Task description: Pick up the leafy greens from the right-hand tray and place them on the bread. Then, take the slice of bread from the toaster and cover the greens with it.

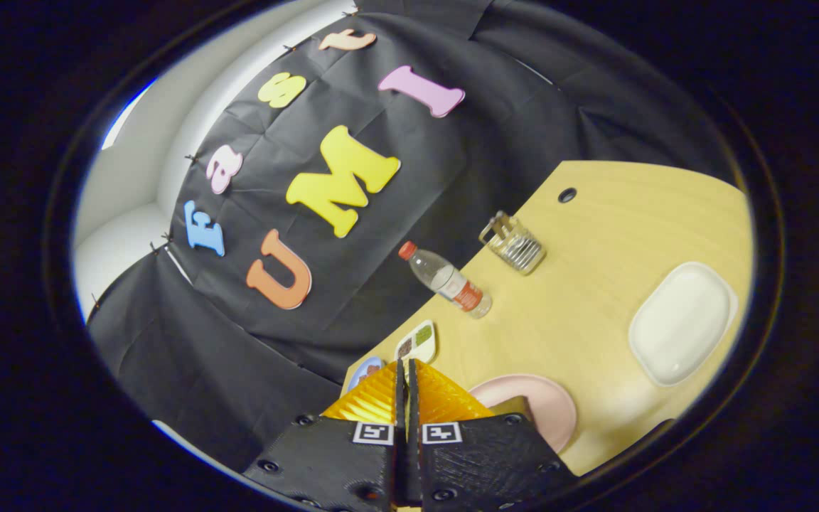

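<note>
I logged: gripper (407,370) fingers pressed together, empty, lower centre; pink plate (548,405) right of them; compartment tray (418,343), water bottle (447,279), toaster (514,243), white tray (681,322) beyond on the table (594,213).

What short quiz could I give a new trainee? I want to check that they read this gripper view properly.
1. True or false: the hand-held gripper is wide open.
2. Which stands nearest the toaster? A) water bottle B) white tray C) pink plate
3. Fill in: the small tray with green and dark food lies just beyond the ____.

Key:
1. False; its fingers are closed together with nothing between them.
2. A.
3. Fingers (the fingertips).
</note>
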A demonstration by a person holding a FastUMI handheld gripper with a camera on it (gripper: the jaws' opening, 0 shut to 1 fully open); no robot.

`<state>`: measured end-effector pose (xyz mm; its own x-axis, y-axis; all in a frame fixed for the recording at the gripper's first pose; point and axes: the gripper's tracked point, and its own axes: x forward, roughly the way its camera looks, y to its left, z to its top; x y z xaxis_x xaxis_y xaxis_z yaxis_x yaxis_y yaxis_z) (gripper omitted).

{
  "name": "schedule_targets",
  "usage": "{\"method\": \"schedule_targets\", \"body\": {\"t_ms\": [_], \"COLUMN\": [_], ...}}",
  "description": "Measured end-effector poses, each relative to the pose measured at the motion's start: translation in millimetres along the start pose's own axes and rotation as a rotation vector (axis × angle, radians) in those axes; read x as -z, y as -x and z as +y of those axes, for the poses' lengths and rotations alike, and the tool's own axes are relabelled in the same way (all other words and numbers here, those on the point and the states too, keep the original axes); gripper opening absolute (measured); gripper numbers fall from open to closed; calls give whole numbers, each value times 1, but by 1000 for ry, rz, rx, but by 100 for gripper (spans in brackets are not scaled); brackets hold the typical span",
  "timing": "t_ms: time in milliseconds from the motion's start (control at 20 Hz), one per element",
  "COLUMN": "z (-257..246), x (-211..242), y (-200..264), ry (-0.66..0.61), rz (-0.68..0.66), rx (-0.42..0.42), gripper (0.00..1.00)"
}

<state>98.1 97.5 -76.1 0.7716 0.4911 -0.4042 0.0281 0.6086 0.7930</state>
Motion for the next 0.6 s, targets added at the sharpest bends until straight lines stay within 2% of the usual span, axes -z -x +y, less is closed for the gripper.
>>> {"method": "schedule_targets", "body": {"t_ms": [200,350,600], "z": [17,4,-52], "x": [43,60,66], "y": [-14,-29,-36], "ry": [-1,-30,16], "rz": [41,72,90], "rx": [-42,-41,59], "gripper": [0,0,0]}}
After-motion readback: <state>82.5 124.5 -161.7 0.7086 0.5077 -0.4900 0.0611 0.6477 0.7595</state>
